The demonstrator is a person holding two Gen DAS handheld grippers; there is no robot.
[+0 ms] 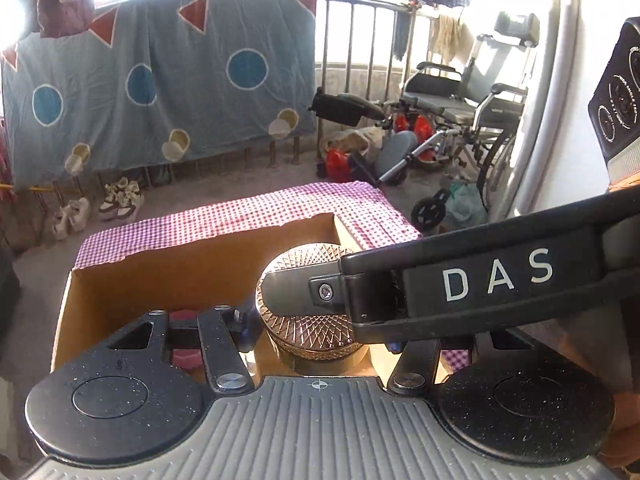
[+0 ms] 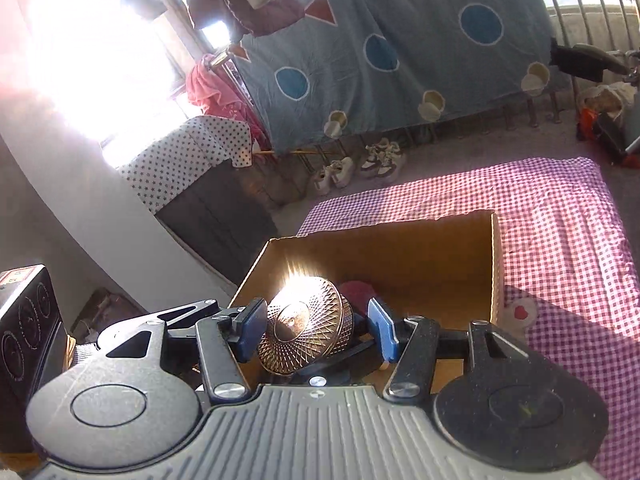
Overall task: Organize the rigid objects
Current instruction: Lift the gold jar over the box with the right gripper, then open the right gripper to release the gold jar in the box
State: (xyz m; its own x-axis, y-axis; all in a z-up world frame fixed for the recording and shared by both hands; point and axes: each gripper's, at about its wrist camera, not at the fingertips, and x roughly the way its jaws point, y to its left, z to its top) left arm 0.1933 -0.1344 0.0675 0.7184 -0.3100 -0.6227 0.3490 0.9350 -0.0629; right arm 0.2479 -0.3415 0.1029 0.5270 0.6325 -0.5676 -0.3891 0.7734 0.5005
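A round cut-glass jar with a gold patterned lid (image 1: 310, 304) (image 2: 306, 334) is held over an open cardboard box (image 1: 160, 276) (image 2: 400, 256). In the left wrist view my right gripper reaches in from the right, its finger (image 1: 304, 294) lying across the jar. In the right wrist view my right gripper (image 2: 316, 330) has its blue pads (image 2: 382, 330) on either side of the tilted jar. My left gripper (image 1: 316, 332) is wide around the jar from below; only part of its left finger (image 1: 244, 332) shows. A dark pink object (image 1: 184, 320) (image 2: 358, 292) lies in the box.
The box stands on a table with a purple checked cloth (image 1: 280, 208) (image 2: 560, 240). A wheelchair (image 1: 460, 120) and bags stand on the floor behind. A blue sheet (image 1: 160, 80) hangs on a railing, with shoes (image 1: 120, 200) below.
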